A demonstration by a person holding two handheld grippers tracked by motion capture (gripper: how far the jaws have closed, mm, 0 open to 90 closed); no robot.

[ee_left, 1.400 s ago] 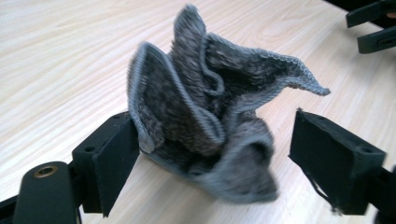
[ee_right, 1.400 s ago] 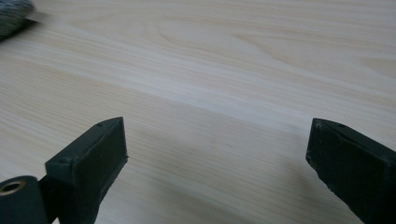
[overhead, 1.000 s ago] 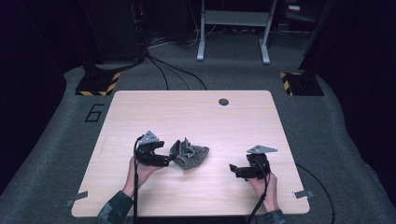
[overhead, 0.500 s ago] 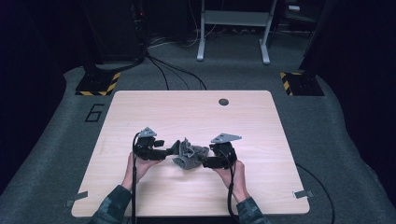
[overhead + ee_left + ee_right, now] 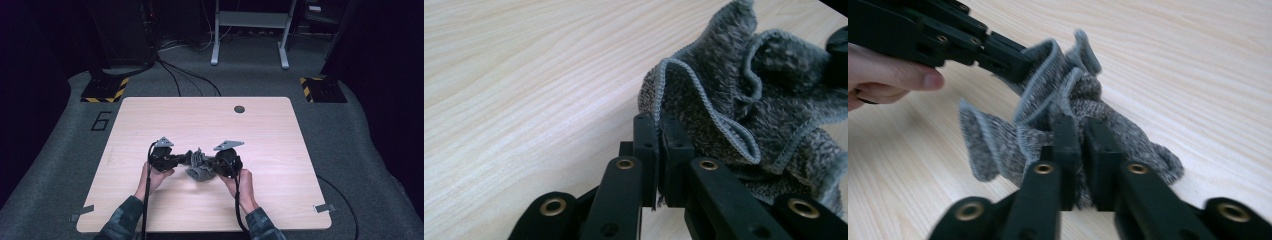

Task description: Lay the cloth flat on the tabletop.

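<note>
A crumpled grey cloth (image 5: 199,169) lies on the wooden table (image 5: 280,150) near its front middle. My left gripper (image 5: 187,159) reaches it from the left, my right gripper (image 5: 211,167) from the right. Both sets of jaws have just been closing. In the left gripper view the left gripper (image 5: 659,132) is shut on a hemmed edge of the cloth (image 5: 749,100). The right gripper (image 5: 1080,142) pinches a fold of the cloth (image 5: 1048,100) from the opposite side. The left gripper (image 5: 1013,62) also grips the cloth's far edge there, with a hand (image 5: 888,75) behind it.
A small dark round hole (image 5: 239,109) marks the table's far side. Beyond the table, on the grey floor, stand two hazard-striped bases (image 5: 105,90) (image 5: 320,87), black cables (image 5: 185,80) and a white metal frame (image 5: 250,30).
My right gripper has travelled left from the table's right side to the cloth. The left gripper dipped slightly toward it. Both sets of jaws went from open to shut on the cloth.
</note>
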